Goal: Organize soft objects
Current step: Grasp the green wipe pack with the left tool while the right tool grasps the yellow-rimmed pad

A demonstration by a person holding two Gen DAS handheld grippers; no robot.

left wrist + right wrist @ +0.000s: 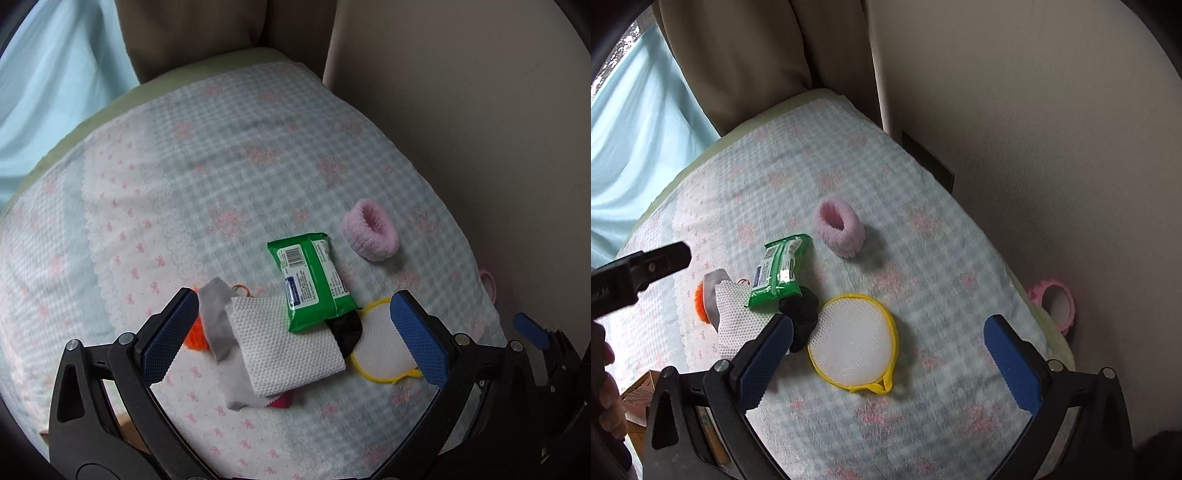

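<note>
Soft items lie in a pile on a checked blanket (258, 155). A green wipes pack (312, 280) rests on a white folded cloth (284, 347), with a grey cloth (218, 321), an orange item (195, 336) and a black item (345, 330) beside or under it. A yellow-rimmed white mesh pad (853, 339) lies to the right, and a pink fluffy band (838, 227) sits farther back. My left gripper (291, 336) hangs open above the pile. Over the mesh pad, my right gripper (886, 354) is open with nothing in it.
A beige wall (1052, 147) runs along the blanket's right edge, where a pink ring (1054, 302) lies in the gap. Beige curtain (746, 55) and pale blue fabric (639, 140) hang behind. A hand (607, 391) and a cardboard box (639, 395) show at lower left.
</note>
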